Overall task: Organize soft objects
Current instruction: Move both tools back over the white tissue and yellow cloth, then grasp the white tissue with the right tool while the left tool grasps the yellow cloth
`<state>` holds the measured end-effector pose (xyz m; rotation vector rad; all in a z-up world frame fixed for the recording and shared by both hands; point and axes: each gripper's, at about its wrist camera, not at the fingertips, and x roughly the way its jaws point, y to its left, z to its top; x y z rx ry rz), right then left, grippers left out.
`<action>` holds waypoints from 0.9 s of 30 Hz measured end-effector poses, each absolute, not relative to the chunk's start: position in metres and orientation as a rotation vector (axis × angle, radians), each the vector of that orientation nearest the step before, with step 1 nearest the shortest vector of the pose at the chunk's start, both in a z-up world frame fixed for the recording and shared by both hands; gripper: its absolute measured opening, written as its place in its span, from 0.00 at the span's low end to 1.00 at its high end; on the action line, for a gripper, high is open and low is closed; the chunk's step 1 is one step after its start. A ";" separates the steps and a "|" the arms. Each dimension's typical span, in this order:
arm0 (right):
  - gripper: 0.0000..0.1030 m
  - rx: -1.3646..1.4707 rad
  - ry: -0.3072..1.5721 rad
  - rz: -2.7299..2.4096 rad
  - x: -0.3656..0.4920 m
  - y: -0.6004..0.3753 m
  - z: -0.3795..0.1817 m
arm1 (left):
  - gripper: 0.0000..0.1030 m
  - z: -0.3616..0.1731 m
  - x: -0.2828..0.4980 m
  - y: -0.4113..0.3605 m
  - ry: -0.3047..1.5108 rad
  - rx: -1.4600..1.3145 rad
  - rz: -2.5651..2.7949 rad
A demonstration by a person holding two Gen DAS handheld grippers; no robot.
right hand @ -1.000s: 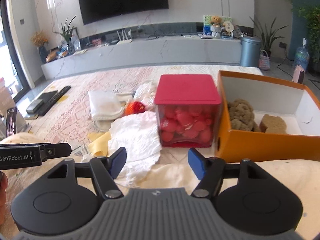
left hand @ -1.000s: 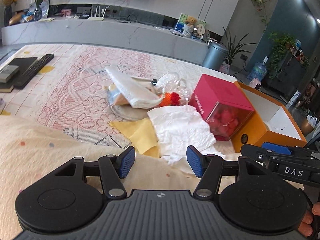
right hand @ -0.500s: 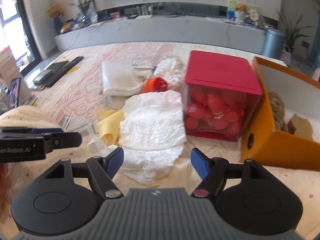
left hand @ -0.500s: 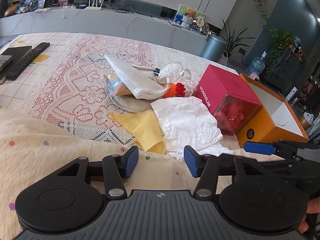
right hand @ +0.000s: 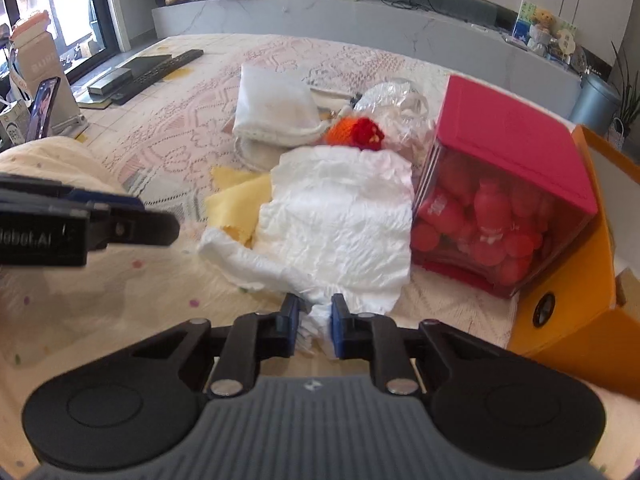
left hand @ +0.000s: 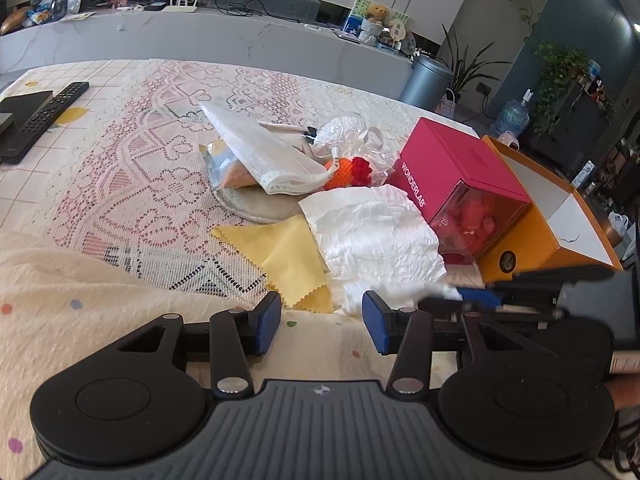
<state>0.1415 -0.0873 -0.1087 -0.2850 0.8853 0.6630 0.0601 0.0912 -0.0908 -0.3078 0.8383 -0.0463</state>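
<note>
A lace-covered table (left hand: pixel 132 168) carries a yellow cloth (left hand: pixel 280 256), white crumpled sheet (right hand: pixel 336 224), pink box (left hand: pixel 452 172), perhaps more.

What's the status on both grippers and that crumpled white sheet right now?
Right gripper shut on the crumpled white sheet's near edge. Left gripper closing, nothing between its jaws. Yellow cloth partly under the sheet; pink box close beside it.
</note>
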 end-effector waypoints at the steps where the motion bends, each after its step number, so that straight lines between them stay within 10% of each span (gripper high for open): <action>1: 0.11 -0.281 0.867 0.665 0.145 -0.086 -0.104 | 0.54 -0.091 0.062 0.091 0.841 -0.306 -0.051; 18: 0.12 -0.315 0.827 0.646 0.199 -0.059 -0.122 | 0.42 -0.113 0.132 0.085 0.897 -0.260 -0.059; 27: 0.58 -0.167 0.811 0.582 0.183 -0.088 -0.116 | 0.37 -0.135 0.147 0.090 0.961 -0.288 -0.011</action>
